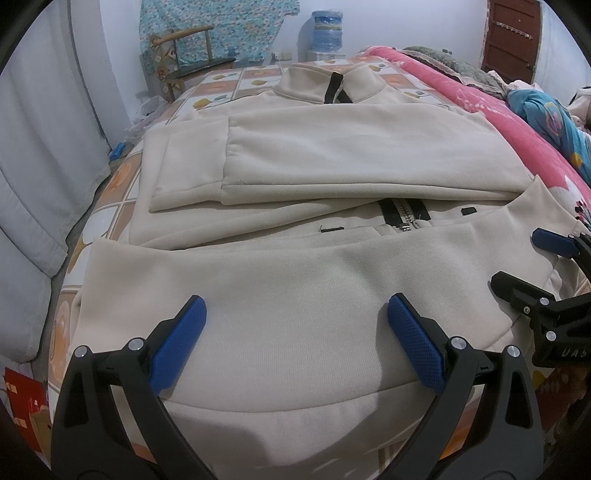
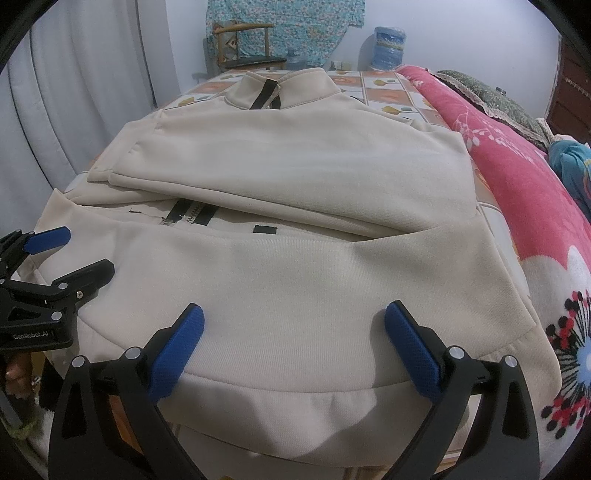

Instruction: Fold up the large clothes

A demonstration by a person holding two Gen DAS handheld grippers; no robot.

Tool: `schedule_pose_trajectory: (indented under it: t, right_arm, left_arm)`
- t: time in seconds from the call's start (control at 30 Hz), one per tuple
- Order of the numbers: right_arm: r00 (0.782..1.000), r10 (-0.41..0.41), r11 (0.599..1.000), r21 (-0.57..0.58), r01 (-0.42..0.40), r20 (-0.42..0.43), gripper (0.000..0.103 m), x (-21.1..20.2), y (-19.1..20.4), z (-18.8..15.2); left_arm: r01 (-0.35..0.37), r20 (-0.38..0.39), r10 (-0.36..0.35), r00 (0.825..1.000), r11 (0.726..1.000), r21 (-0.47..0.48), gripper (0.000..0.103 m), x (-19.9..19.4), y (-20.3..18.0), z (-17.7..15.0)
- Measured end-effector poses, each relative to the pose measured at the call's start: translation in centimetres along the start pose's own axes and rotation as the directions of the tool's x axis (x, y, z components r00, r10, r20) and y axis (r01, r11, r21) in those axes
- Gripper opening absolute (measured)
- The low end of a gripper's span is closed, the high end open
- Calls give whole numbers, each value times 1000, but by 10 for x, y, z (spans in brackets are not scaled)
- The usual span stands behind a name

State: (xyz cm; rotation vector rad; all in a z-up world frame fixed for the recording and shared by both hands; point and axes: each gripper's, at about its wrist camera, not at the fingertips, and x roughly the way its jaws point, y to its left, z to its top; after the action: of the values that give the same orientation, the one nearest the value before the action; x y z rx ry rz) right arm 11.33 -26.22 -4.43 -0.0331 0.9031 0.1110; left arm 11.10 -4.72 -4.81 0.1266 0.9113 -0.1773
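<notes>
A cream zip-up jacket (image 1: 295, 158) lies flat on the bed, collar at the far end, both sleeves folded across the chest. Its black zipper (image 1: 404, 216) shows below the sleeves. The hem is folded up toward the middle. My left gripper (image 1: 295, 317) is open over the left part of the folded hem, holding nothing. My right gripper (image 2: 293, 321) is open over the right part of the hem (image 2: 295, 384). The jacket also shows in the right wrist view (image 2: 295, 166). Each gripper shows at the edge of the other's view: right gripper (image 1: 517, 258), left gripper (image 2: 86, 253).
The bed has a checked orange-and-white sheet (image 1: 229, 83). A pink floral blanket (image 2: 524, 192) lies along the right side. A padded grey wall (image 1: 33, 166) is at the left. A wooden chair (image 1: 192, 55) and a water bottle (image 1: 327, 29) stand beyond the bed.
</notes>
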Motion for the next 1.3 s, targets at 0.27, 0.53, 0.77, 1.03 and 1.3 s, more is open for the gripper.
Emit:
schedule_pose_trajectory:
  t: [0.27,0.53,0.77,1.03,1.3]
  right_arm:
    - [1000,0,1000,-1,0,-3,96,1,0,1]
    - [1000,-1,1000,-4,1,-9,96,1,-1,0]
    - [1000,-3,1000,-8,3,-24,96,1,-1,2]
    - [999,-9,1000,-6,9,-36,96,2,0,4]
    - [999,-14,1000,-5,14,-47,96,2,0,6]
  left_arm:
    - [-9,-5,9,1000,1000,-10,96,-2,-2,0]
    - [-11,-10,11,1000,1000,-14,96,-2,-2,1]
    - [-11,-10,11,1000,1000,-13,96,-2,-2,1]
    - [-11,-11,11,1000,1000,-14,96,-2,-2,1]
    - [-10,-12,10,1000,1000,-12,96,-2,-2,1]
